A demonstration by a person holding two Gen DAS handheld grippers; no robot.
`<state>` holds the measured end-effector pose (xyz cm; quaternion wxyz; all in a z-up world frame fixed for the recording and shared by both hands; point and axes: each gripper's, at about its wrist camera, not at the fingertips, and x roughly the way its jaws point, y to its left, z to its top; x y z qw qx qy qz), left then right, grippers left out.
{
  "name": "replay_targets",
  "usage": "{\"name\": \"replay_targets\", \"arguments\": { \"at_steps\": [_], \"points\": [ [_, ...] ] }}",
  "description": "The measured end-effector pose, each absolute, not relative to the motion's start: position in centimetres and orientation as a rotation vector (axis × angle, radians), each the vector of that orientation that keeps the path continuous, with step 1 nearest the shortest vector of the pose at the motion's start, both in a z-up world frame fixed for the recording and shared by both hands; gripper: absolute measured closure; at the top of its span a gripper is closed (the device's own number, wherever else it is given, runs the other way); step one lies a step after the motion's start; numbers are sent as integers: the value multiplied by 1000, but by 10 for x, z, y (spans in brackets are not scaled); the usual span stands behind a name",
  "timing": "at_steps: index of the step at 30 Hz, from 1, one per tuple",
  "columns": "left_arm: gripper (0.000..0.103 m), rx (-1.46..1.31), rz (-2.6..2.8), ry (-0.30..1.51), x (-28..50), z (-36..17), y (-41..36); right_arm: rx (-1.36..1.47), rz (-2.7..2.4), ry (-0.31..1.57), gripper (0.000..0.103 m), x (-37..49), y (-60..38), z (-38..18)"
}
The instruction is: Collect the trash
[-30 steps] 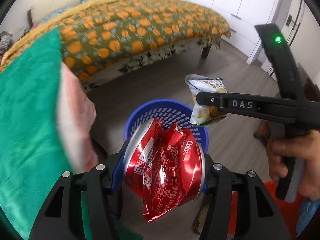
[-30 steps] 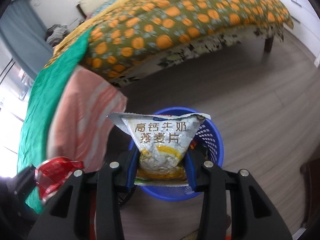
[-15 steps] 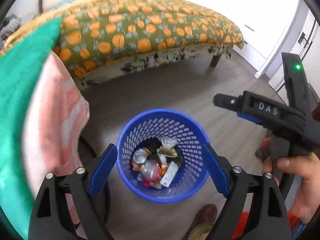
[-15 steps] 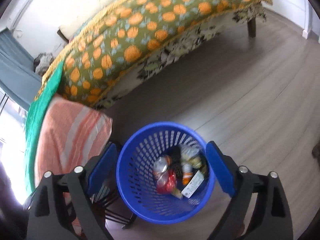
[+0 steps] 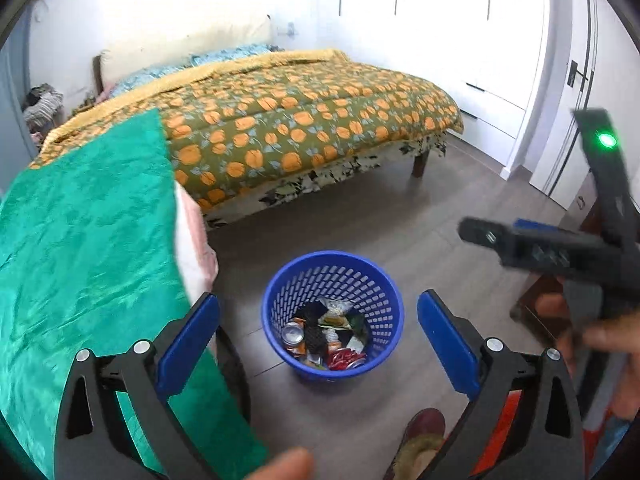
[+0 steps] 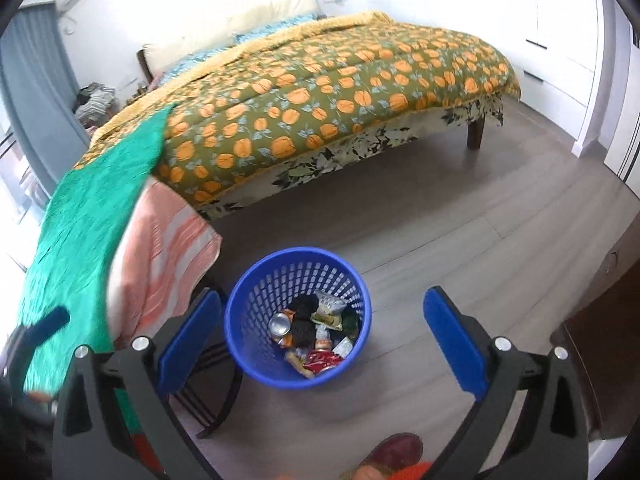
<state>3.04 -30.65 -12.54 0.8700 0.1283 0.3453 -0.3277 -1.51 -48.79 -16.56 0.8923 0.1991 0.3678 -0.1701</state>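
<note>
Jaws, left: left gripper [image 5: 318, 338] stands spread wide, blue pads far apart, nothing between them; the jaws have just been opening.
Jaws, right: right gripper [image 6: 322, 330] likewise gapes wide and empty above the bin, its jaws also just opened; seen from the left wrist it shows side-on at the right edge, a green light glowing on its body.
Bin: a blue perforated wastebasket [image 5: 332, 272] sits upright on the grey wood-look floor [image 5: 400, 216], near the foot-side corner of the bed and framed between both pairs of fingers.
Trash: a crushed red cola can [image 6: 322, 360] lies at the bottom of the wastebasket toward its near wall; a silver-and-yellow snack packet [image 6: 330, 310] rests toward the far wall; a silver can end [image 6: 280, 324], dark scraps and small wrappers lie among them.
Bed: a quilt [image 6: 320, 92] printed with orange blooms on olive covers the bed, a floral valance hanging below and one dark leg showing at the far corner.
Cloths: a green cloth [image 5: 84, 256] hangs at the left over a pink-and-white striped towel [image 6: 168, 264], just beside the wastebasket.
Person: a hand [image 5: 604, 344] grips the right gripper's handle; a maroon slipper [image 5: 424, 430] shows on the floor at the lower edge, near the wastebasket.
Background: white wardrobe doors [image 5: 440, 20] line the far wall.
</note>
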Motion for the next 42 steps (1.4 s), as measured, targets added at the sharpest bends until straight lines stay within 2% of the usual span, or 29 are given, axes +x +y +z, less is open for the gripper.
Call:
{"name": "replay_targets", "arguments": {
  "at_steps": [16, 42],
  "points": [
    [5, 263, -603, 735, 9, -112, -284, 337, -334, 694, 5, -63, -437, -155],
    [5, 307, -569, 839, 19, -137, -287, 320, -260, 803, 5, -74, -413, -171]
  ]
}}
